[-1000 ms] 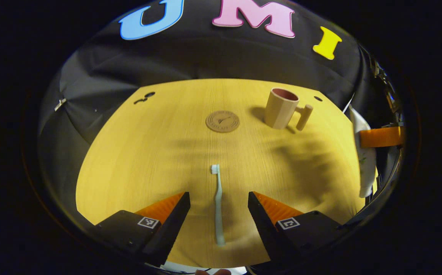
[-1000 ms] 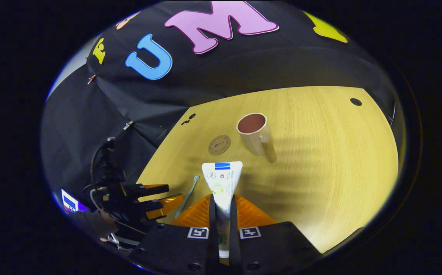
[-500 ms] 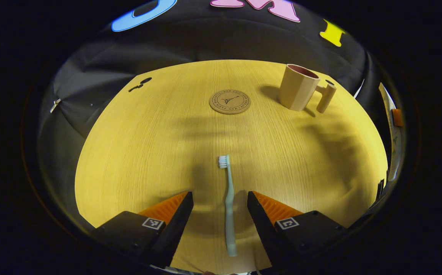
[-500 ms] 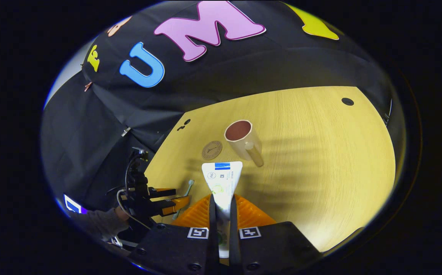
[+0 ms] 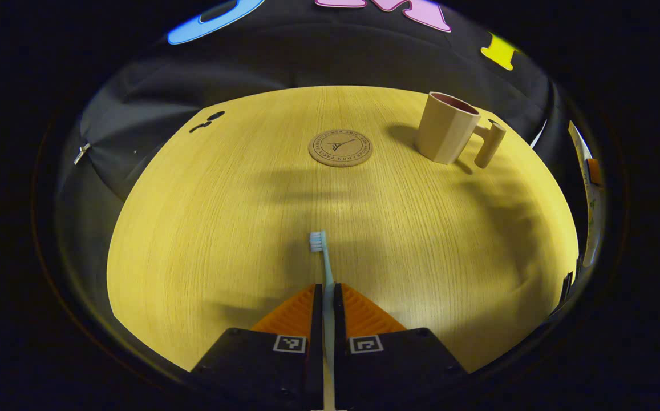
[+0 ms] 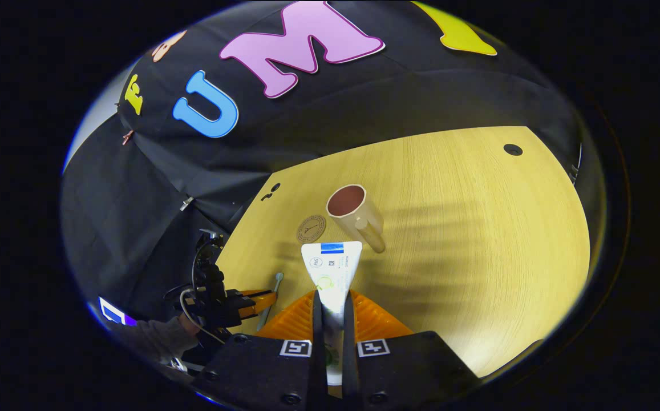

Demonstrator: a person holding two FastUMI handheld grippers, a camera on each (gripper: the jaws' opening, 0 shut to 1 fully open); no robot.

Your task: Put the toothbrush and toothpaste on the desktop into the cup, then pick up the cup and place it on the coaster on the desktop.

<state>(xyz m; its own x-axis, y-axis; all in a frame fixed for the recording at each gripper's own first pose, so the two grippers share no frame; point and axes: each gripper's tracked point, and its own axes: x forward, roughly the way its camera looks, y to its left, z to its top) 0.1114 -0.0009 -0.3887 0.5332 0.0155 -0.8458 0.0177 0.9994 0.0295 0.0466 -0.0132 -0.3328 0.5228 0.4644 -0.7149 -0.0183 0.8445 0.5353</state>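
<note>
Left gripper point(image 5: 325, 294) has its jaws closed tight on the toothbrush point(image 5: 322, 260) handle, bristle end lying on the desk point(image 5: 204, 228). Right gripper point(image 6: 332, 302) is pinched on the toothpaste point(image 6: 330, 274), held up off the desk. Cup point(image 5: 446, 128) sits empty at the far right, just right of the coaster point(image 5: 340, 148).

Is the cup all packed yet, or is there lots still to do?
Lots still to do. The cup stands empty on the table, beside the coaster, not on it. The left gripper is shut on the toothbrush, and the right gripper is shut on the toothpaste. Both must go in; then the cup goes onto the coaster.
</note>
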